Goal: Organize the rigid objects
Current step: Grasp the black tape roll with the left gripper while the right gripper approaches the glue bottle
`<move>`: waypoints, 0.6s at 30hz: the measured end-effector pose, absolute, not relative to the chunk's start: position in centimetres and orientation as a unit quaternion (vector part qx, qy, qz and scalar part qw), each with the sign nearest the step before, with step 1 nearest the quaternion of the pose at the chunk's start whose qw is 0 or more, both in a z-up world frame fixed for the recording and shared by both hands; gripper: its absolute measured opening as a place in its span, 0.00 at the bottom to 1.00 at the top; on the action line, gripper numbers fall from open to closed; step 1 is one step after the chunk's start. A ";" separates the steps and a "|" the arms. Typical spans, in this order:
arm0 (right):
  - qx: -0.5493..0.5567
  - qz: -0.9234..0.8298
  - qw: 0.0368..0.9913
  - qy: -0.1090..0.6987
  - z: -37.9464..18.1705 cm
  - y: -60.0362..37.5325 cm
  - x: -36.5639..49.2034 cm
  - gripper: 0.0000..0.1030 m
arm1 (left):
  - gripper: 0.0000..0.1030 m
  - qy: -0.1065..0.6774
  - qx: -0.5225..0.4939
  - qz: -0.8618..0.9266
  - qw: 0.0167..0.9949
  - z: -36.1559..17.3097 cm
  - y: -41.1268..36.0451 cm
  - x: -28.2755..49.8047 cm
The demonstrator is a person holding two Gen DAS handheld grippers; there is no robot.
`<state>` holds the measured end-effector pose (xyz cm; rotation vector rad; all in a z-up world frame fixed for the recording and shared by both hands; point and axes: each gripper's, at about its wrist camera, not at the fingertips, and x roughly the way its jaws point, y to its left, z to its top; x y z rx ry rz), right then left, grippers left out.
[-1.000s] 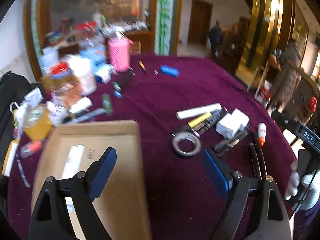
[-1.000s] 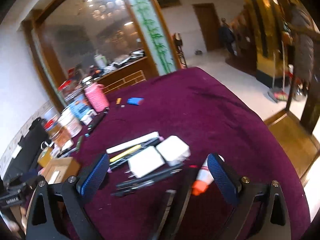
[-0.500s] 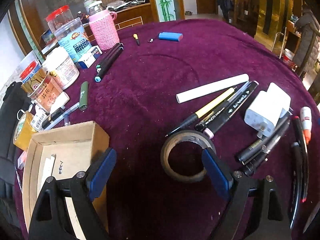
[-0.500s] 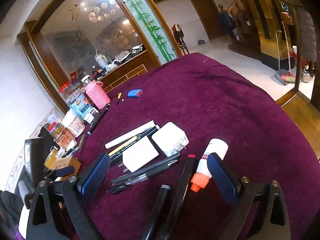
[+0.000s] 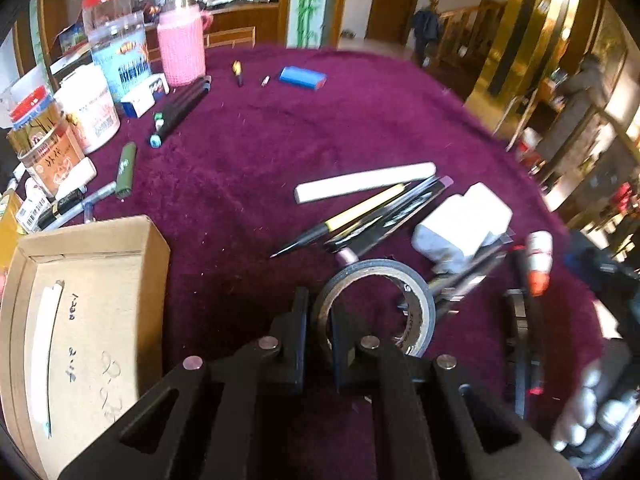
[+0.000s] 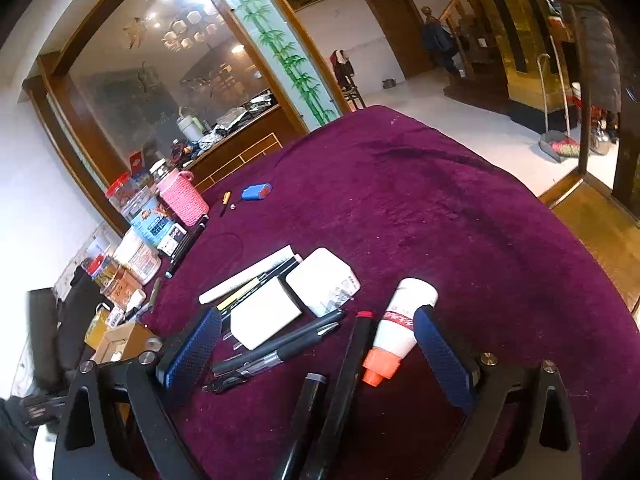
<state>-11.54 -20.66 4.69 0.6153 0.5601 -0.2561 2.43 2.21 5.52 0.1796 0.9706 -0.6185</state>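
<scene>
Left claw (image 5: 320, 332) clamps tape roll (image 5: 374, 308) wall; pens (image 5: 372, 216) just beyond.

We see a round table under plush maroon cloth (image 6: 460, 216), a green bamboo-painted glass panel (image 6: 280, 52), and a broom with dustpan (image 6: 560, 146) on the floor.

Black tape roll (image 5: 374, 308), maroon cloth (image 5: 360, 128), pink knit jar (image 5: 181, 53), blue-textured fingers (image 6: 192, 354).

Tape roll (image 5: 374, 304) right of box (image 5: 86, 312)
</scene>
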 end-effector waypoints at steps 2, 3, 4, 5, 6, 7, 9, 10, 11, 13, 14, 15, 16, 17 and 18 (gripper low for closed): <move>0.302 -0.122 0.904 0.277 4.7 -20.9 -11.8 0.90 | 0.09 0.446 0.068 -0.310 0.837 6.9 3.1 1.3; 0.300 -0.120 0.904 0.281 4.8 -20.9 -12.1 0.88 | 0.09 0.441 0.060 -0.319 0.837 7.6 3.5 0.7; 0.293 -0.119 0.904 0.288 4.9 -20.9 -12.3 0.87 | 0.09 0.433 0.049 -0.330 0.837 8.4 4.2 -0.1; 0.285 -0.121 0.904 0.294 4.9 -20.9 -12.6 0.82 | 0.09 0.428 0.044 -0.336 0.838 8.9 4.6 -0.5; 0.272 -0.127 0.903 0.306 5.0 -20.8 -13.1 0.74 | 0.09 0.422 0.039 -0.342 0.838 9.5 5.2 -1.1; 0.266 -0.131 0.901 0.316 4.9 -20.9 -13.4 0.70 | 0.09 0.418 0.034 -0.346 0.839 9.8 5.7 -1.4; 0.261 -0.136 0.895 0.334 4.7 -21.0 -14.0 0.61 | 0.09 0.412 0.023 -0.355 0.839 10.3 6.7 -2.1; 0.259 -0.142 0.893 0.340 4.6 -21.2 -14.1 0.61 | 0.09 0.412 0.017 -0.359 0.838 10.3 7.2 -2.4; 0.259 -0.148 0.891 0.342 4.5 -21.3 -14.2 0.61 | 0.09 0.413 0.013 -0.360 0.836 10.2 7.5 -2.6; 0.268 -0.162 0.883 0.350 4.4 -22.0 -13.7 0.61 | 0.09 0.418 0.006 -0.360 0.834 9.8 7.9 -2.7; 0.277 -0.164 0.877 0.355 4.3 -22.4 -13.1 0.61 | 0.09 0.422 0.002 -0.360 0.832 9.6 8.2 -2.8; 0.283 -0.167 0.872 0.362 4.0 -22.6 -12.3 0.61 | 0.09 0.424 0.001 -0.359 0.831 9.4 8.5 -2.9; 0.284 -0.172 0.869 0.366 3.8 -22.8 -11.6 0.61 | 0.09 0.427 -0.001 -0.357 0.831 9.3 8.7 -2.9; 0.282 -0.180 0.865 0.373 3.6 -22.9 -10.9 0.55 | 0.09 0.428 -0.003 -0.355 0.831 9.2 9.0 -3.0; 0.275 -0.195 0.858 0.388 2.9 -23.1 -9.9 0.37 | 0.09 0.430 -0.007 -0.354 0.831 9.2 9.5 -3.0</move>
